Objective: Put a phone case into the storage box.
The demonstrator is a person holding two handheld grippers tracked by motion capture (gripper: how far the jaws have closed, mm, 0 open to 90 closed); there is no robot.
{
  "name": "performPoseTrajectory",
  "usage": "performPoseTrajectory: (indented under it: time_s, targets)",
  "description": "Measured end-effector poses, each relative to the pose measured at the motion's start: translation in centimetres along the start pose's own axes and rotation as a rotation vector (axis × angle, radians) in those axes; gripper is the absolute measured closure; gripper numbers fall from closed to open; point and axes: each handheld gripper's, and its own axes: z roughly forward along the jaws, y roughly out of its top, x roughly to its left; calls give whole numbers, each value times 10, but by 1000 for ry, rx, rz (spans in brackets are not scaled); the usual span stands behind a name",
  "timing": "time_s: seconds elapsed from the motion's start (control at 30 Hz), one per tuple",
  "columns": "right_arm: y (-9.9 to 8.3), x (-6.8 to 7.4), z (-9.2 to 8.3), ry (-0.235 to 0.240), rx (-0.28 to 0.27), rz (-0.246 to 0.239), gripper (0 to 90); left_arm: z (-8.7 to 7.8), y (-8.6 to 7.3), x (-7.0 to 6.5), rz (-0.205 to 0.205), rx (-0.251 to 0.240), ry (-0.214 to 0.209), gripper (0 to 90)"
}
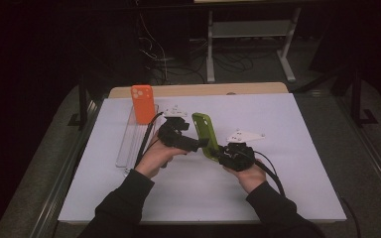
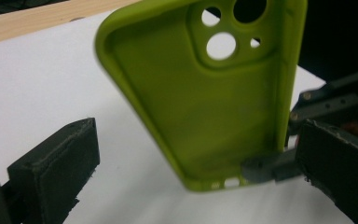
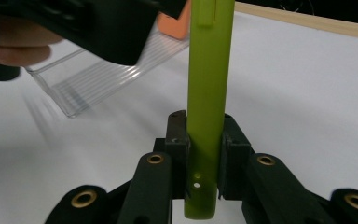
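A lime-green phone case (image 1: 205, 132) stands upright on edge above the white table, its hollow inside with the camera cut-outs facing my left gripper (image 2: 198, 135). My right gripper (image 3: 205, 140) is shut on the case's (image 3: 208, 93) bottom end, one pad on each side. In the high view, the right gripper (image 1: 219, 152) sits at the case's near end. The left gripper (image 1: 200, 143) is level with the case (image 2: 205, 107) from the left, its jaws spread wide on either side without touching it.
An orange phone case (image 1: 143, 103) stands upright at the far end of a clear plastic rack (image 1: 133, 138) left of the grippers. The rack (image 3: 98, 70) lies close behind the left hand. A white sheet (image 1: 278, 163) covers the table, with a wooden edge (image 1: 203, 89) at the back.
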Motion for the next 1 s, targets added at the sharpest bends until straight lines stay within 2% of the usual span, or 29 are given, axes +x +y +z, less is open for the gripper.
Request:
performPoseTrajectory:
  time_s: [0.1, 0.37, 0.47, 0.53, 0.6, 0.67, 0.73, 0.77, 0.97, 1.0]
  targets:
    - [0, 2, 0, 10, -5, -4, 758, 3, 2, 0, 8, -4, -9, 0]
    - [1, 7, 1, 8, -10, -16, 758, 13, 5, -3, -27, -37, -22, 0]
    - [0, 7, 2, 2, -3, -17, 758, 12, 6, -4, -42, -59, -21, 64]
    - [0, 6, 2, 1, -5, -21, 758, 11, 7, -2, -38, -59, -17, 92]
    - [-1, 6, 3, 0, 2, -8, 758, 12, 6, -3, -43, -64, -18, 106]
    - [-1, 6, 4, -5, 7, -19, 758, 13, 7, -3, -26, -72, -20, 117]
    - [-2, 6, 5, -6, 14, -10, 757, 12, 7, -5, -37, -76, -21, 131]
    - [-2, 6, 5, -8, 15, -15, 757, 12, 7, -5, -24, -77, -19, 135]
    - [-1, 8, 6, -7, 25, -23, 753, 9, 8, -5, -14, -70, -33, 152]
    - [-1, 8, 6, -9, 20, -40, 750, 9, 9, -5, -12, -70, -33, 153]
